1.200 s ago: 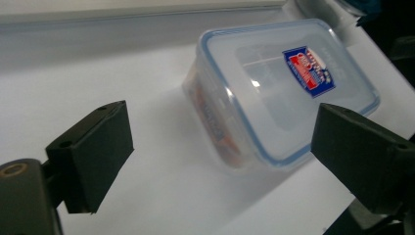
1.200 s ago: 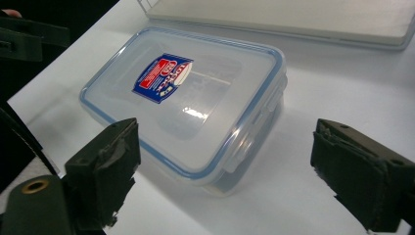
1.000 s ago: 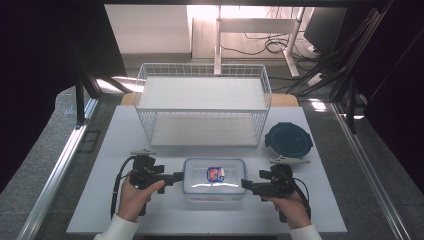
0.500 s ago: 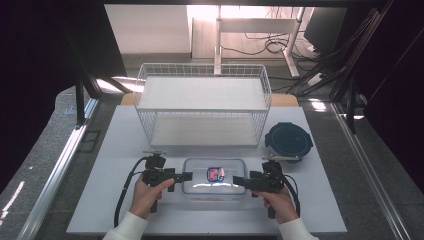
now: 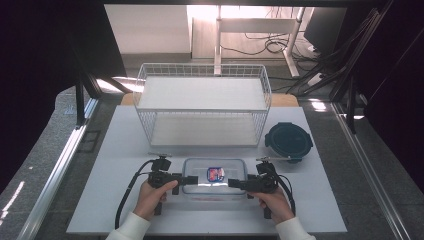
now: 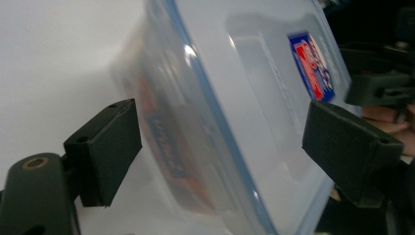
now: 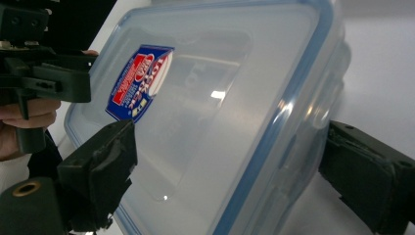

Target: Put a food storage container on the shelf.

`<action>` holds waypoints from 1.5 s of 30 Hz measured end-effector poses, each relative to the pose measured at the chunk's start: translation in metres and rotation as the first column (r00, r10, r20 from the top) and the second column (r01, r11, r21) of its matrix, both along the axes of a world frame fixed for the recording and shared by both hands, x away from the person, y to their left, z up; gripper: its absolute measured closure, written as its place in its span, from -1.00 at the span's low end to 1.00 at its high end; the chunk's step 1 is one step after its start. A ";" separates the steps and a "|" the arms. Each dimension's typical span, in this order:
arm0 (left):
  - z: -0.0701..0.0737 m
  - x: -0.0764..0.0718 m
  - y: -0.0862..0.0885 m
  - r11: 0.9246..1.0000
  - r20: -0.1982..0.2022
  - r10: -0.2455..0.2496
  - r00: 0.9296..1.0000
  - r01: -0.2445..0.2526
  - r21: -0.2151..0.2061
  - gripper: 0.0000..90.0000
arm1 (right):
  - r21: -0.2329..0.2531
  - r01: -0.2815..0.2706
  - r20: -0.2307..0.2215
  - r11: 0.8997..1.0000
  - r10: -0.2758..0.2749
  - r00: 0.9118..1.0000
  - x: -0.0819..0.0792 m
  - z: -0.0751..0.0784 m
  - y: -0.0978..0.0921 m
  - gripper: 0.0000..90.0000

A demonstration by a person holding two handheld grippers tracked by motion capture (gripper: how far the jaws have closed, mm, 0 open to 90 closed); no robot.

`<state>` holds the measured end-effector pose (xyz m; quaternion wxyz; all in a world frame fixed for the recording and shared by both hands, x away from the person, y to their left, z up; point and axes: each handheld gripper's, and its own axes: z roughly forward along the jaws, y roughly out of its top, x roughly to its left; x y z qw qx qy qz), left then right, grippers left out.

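White table [image 5: 115,150] — wire basket [image 5: 202,107] behind container [image 5: 214,176], dark lid [image 5: 288,141] right.

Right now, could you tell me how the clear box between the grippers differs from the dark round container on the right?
The clear box is rectangular; the round container is circular. The box is see-through with a blue-edged lid and a red-and-blue label, while the container is dark and opaque. The left gripper and right gripper flank the box's ends, whereas the container sits untouched beside the wire rack. Both rest lidded on the white table.
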<state>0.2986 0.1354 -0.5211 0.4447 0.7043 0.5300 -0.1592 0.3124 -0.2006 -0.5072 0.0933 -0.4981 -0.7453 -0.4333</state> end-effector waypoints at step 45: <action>0.035 -0.025 0.019 0.995 0.102 0.089 0.991 -0.083 -0.055 0.03 | 0.084 0.057 0.101 0.995 -0.065 0.993 -0.023 0.034 -0.018 -0.03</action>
